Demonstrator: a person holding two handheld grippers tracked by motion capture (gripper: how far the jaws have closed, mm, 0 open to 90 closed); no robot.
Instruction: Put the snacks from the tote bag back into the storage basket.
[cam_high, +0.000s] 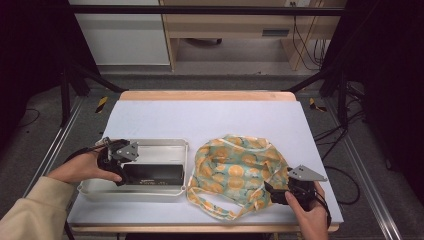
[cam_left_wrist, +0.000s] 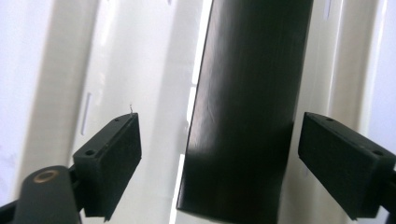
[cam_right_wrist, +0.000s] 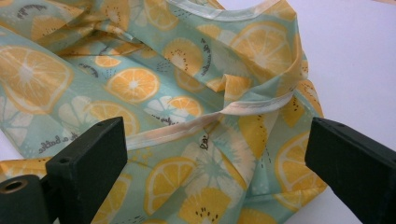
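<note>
- Lying in the metal tray, a black box is seen just ahead of the left gripper; in the left gripper view the black box stands between the two jaws, nearer the right-hand one, with a gap on each side.
- The left gripper is recorded with jaws spread wide, pressing on nothing; the box is not gripped.
- The tray's pale wall is seen behind the box, past the left-hand jaw.
- The right gripper is found at the near right edge of a fruit-print cloth bag, held in a hand.
- In the right gripper view the right gripper is shown with jaws wide apart; the cloth bag lies between and beyond them, untouched by the pads, its cream hem running across the gap.
- The bag rests crumpled on a white table cover, just beside the tray.
</note>
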